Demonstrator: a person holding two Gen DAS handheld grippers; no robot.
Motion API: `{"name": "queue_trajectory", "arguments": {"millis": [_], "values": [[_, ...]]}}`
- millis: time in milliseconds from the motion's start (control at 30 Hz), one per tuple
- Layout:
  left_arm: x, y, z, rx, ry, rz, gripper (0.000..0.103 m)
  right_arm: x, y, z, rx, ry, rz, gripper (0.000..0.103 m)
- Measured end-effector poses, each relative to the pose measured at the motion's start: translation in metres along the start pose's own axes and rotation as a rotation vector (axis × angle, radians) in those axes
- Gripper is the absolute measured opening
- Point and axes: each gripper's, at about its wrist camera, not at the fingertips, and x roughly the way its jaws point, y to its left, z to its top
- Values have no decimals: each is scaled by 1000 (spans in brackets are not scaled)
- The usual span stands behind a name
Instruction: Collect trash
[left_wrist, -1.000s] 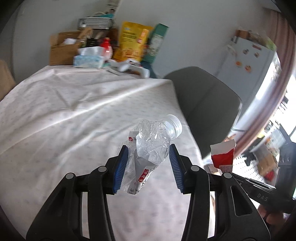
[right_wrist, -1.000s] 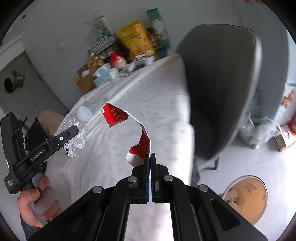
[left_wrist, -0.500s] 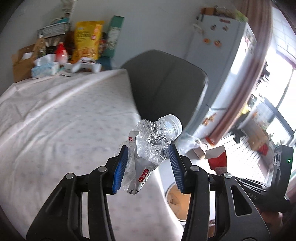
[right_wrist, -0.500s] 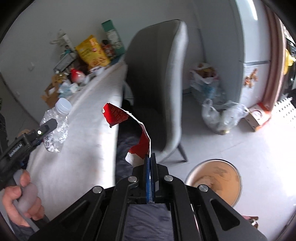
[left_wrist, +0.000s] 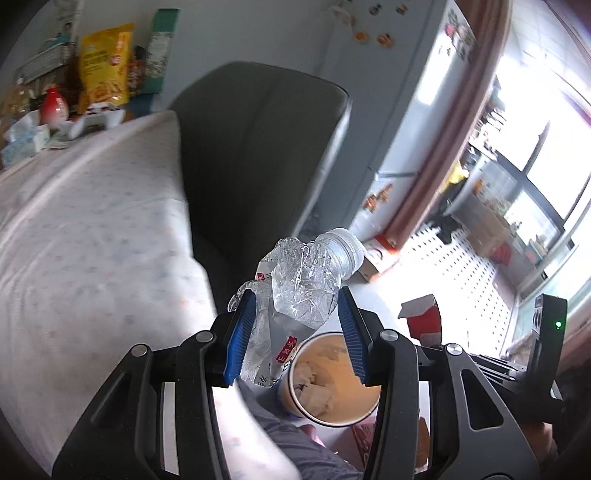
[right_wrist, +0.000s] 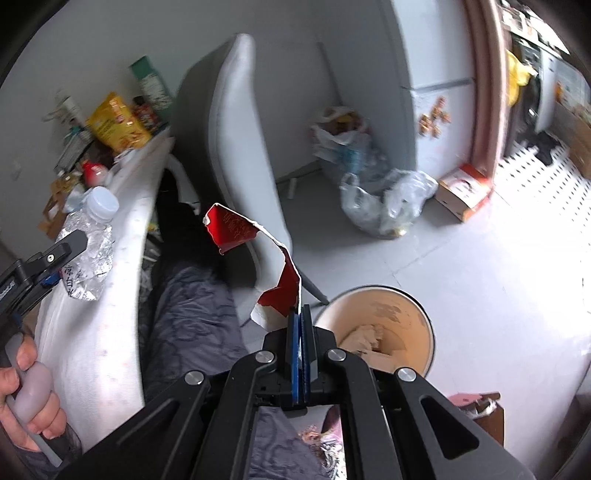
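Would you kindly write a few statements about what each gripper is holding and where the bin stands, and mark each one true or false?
1. The left gripper is shut on a crushed plastic bottle. True.
2. The bottle has no cap. False: a white cap is screwed on its neck.
3. The right gripper pinches a torn red and white wrapper. True.
4. The right gripper's jaws stand wide open. False: they are pressed together on the wrapper's lower edge.
5. The round bin stands on the table. False: it stands on the floor, below both grippers.
6. The bin already holds some crumpled trash. True.
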Motion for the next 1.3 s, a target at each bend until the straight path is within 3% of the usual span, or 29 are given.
{"name": "queue_trajectory", "arguments": {"millis": [133,200,233,267,733,800,867,933,1300], "values": [[17,-15,0,17,32,-30,46,5,-20,-1,34,4,-34,6],[25,-25,0,35,46,-39,46,11,-34,-1,74,9,-48,14],[27,-28,0,40,51,-43,46,12,-43,-3,101,7,-51,38],[31,-33,0,50,59,-48,46,12,-49,-4,122,-1,-54,54],[78,-93,-5,136,175,-163,47,-35,-97,12,208,-141,-91,59],[85,-98,-6,124,196,-201,56,-42,-101,15,216,-157,-96,59],[86,-97,-5,92,180,-219,90,-46,-102,16,221,-167,-100,60],[80,-92,-4,65,146,-224,97,-48,-103,16,222,-171,-100,60],[36,-59,5,42,86,-193,97,-44,-84,18,181,-157,-65,62]]}}
